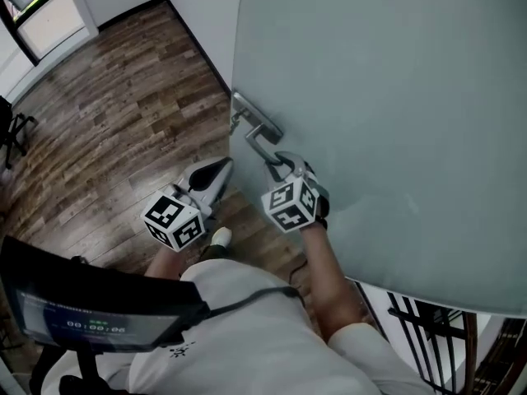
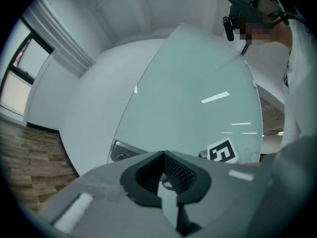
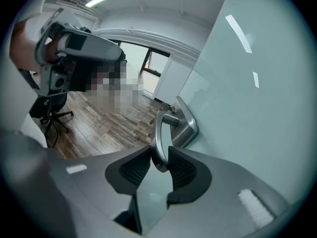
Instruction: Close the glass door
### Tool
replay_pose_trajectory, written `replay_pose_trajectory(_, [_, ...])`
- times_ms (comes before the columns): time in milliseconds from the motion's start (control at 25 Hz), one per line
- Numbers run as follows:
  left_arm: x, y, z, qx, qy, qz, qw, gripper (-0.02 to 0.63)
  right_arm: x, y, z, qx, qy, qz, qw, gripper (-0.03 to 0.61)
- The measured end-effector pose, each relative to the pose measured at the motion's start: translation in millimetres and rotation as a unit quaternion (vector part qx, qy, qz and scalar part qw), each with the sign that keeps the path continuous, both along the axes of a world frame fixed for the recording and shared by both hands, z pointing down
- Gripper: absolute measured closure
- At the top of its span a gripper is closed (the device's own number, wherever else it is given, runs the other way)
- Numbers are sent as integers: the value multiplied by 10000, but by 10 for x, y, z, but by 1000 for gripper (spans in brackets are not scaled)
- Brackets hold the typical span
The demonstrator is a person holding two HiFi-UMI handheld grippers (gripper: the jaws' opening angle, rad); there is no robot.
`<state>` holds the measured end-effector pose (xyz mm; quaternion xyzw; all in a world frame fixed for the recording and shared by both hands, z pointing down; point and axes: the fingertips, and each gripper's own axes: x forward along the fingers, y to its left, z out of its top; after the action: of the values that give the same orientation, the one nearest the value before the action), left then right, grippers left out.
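The glass door [image 1: 370, 97] is a big, flat sheet of milky, pale green glass. It stands right in front of the right gripper [image 3: 159, 162] and fills the space to that gripper's right. Its handle [image 3: 158, 138] is a smooth, shiny silver bar with a bend in it. The bar sticks out from a flat metal plate [image 3: 185, 123] at the door's edge, just past the gripper's tips.

The right gripper is pinching this handle. The end of the bar sits between the two black pads [image 3: 182, 168], which have a bumpy, dotted skin, and they press it from both sides.

The left gripper [image 1: 216, 174] is just to the left of the right one, near the door's edge and a bit lower than the handle. Its grey jaws are pressed together to a point, with nothing between them.

Under both grippers lies a wooden floor [image 1: 107, 113] of brown planks with dark streaks. Past the left gripper, a plain white wall [image 1: 198, 6] meets the floor along a dark strip.
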<state>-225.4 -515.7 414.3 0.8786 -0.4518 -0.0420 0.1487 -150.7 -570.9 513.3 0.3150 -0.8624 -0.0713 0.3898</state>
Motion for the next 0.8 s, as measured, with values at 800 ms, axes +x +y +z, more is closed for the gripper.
replay_pose_trajectory(800, [474, 2236, -128, -21, -274, -1956, 9803, 607, -379, 999, -149, 347, -329, -456, 9978, 460])
